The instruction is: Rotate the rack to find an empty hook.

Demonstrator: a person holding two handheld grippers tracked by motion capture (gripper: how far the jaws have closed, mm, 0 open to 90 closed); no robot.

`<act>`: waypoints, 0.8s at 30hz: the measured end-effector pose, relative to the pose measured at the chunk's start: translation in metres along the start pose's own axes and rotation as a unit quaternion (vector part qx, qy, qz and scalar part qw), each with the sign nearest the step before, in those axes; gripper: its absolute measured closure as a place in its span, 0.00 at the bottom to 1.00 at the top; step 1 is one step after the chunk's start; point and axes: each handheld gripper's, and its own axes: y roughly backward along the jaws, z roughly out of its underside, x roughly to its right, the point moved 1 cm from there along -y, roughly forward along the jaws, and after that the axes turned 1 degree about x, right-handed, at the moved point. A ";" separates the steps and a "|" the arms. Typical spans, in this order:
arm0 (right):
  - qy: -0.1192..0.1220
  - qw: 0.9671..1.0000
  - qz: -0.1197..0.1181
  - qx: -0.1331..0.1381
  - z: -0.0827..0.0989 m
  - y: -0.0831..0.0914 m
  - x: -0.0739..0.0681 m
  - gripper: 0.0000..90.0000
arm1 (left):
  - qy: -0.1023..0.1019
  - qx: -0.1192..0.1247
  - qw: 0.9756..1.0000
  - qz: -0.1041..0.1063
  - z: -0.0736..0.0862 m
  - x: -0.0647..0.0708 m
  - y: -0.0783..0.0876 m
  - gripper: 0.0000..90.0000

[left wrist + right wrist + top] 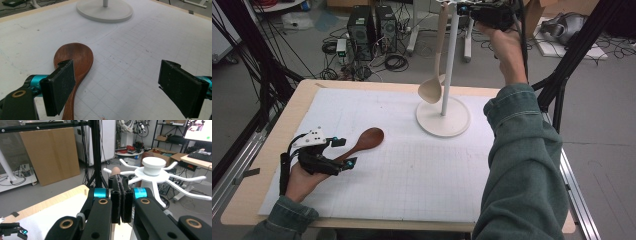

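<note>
- Hanging work is in hand: the right hand-held gripper (486,15) is up at the top of the white rack (450,60), its jaws pinched tight on the tip of the pale ladle (435,75), whose handle end (115,171) peeks just above the pressed pads.
- Rack arms (172,180) fan out from the hub just beside that tip; judging by this, the ladle is about to go on an arm or has just been hooked, and the hook itself is hidden.
- Good practice here: keep the handle upright, let the bowl hang free beside the pole, and do not let go until the weight sits on the arm.
- Ease away slowly, or the ladle may swing against the pole and slip off.
- Left hand-held gripper (339,152) rests low on the counter (267,150) with jaws wide apart, holding nothing.
- Brown wooden spoon (75,60) lies flat on the gridded mat (130,72), under the near pad (61,86); for a later pickup, centre the handle between the jaws first.
</note>
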 end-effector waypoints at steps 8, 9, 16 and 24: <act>0.006 1.000 -0.013 0.013 0.006 0.009 -0.003 0.94 | 0.000 0.000 1.000 -0.002 0.001 -0.002 0.002 0.16; 0.007 1.000 -0.017 0.016 0.008 0.012 -0.004 0.90 | 0.000 0.000 1.000 -0.002 0.000 -0.002 0.002 0.16; 0.007 0.999 -0.050 0.020 0.032 0.032 -0.017 0.67 | 0.003 0.000 1.000 -0.001 0.001 -0.004 0.002 0.16; 0.015 0.996 -0.086 -0.008 0.067 0.034 -0.042 0.47 | 0.004 0.001 1.000 -0.003 0.002 -0.005 0.002 0.16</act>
